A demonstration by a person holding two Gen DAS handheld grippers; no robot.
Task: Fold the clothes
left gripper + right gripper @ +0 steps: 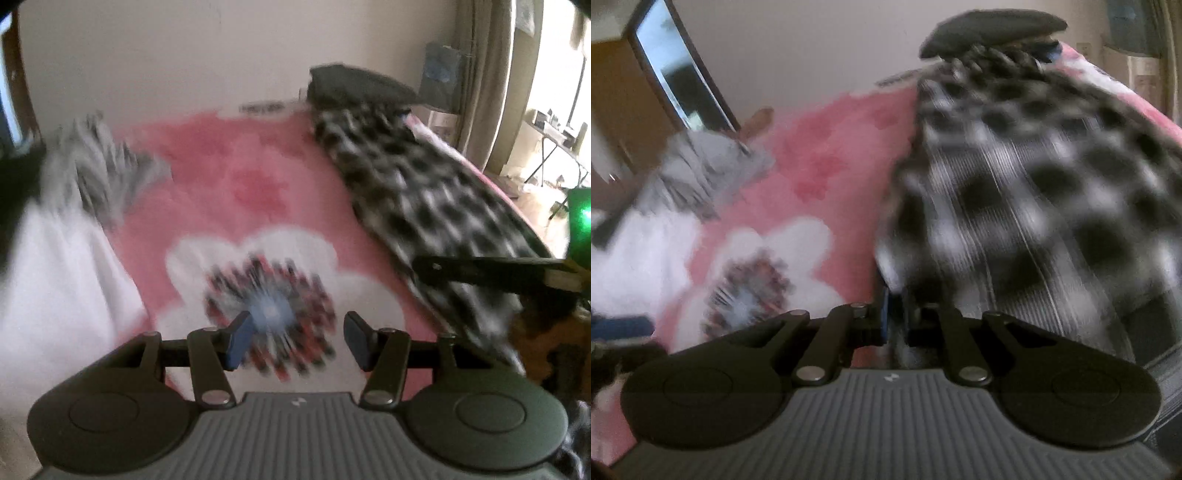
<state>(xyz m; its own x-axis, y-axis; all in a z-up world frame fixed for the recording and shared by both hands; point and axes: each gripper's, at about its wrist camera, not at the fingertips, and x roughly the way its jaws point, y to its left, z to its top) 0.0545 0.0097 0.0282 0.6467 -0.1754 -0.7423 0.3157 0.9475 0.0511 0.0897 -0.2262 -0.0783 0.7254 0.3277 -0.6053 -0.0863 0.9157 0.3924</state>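
My right gripper is clenched on an edge of the checked garment, which fills the right of the frame, unfolded. My left gripper hangs released over the pink blanket. Folding has barely begun, I judge.

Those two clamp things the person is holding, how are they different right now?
The left gripper has its fingers spread apart with nothing between them, hovering over the pink flowered blanket. The right gripper is pinched shut on an edge of the black-and-white checked garment. Both are the same dark build with blue pads.
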